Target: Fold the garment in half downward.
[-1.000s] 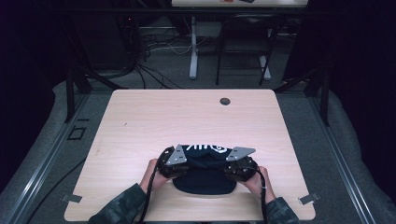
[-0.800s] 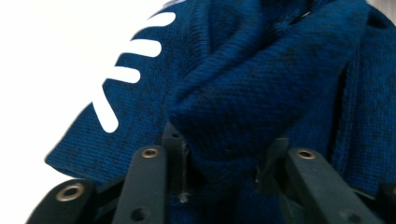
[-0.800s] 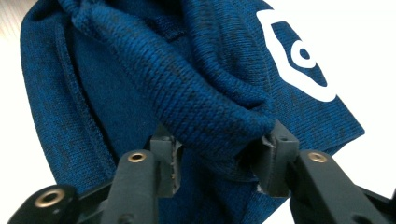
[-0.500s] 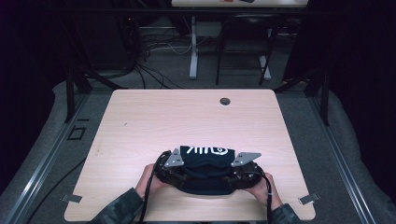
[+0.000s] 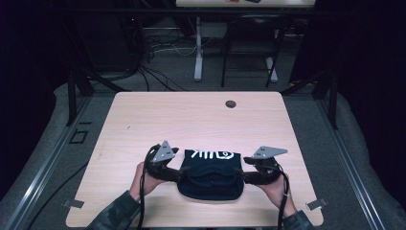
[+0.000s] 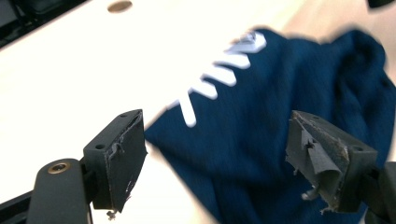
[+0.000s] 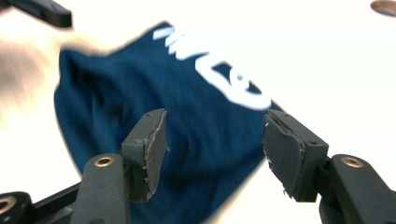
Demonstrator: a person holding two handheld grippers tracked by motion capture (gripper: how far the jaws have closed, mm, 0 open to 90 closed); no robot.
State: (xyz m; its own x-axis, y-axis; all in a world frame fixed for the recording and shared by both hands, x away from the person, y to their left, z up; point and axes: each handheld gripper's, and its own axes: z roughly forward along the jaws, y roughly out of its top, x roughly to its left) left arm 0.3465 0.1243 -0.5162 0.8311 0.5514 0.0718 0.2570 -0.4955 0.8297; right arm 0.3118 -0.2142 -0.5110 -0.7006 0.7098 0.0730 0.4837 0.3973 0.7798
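From the high view, you're sitting at the near edge of the table with the folded dark blue garment lying flat in front of you, its white lettering facing the far side. Your left gripper is hanging just off the cloth's left edge and your right gripper is hanging just off its right edge, one hand on each. A small round hole is sitting near the table's far edge, well apart from the cloth.

In the left gripper view, your left gripper has just been opening its jaws; they're standing wide apart now, released, with nothing pinched. The garment is lying on the tabletop beyond and below them, the pads not pressing on it, and the white lettering is running off toward the hole.

In the right gripper view, your right gripper is also showing its jaws parted, released. The garment is spreading out on the table below the gap, white lettering on its far part, and no cloth is caught between the pads.
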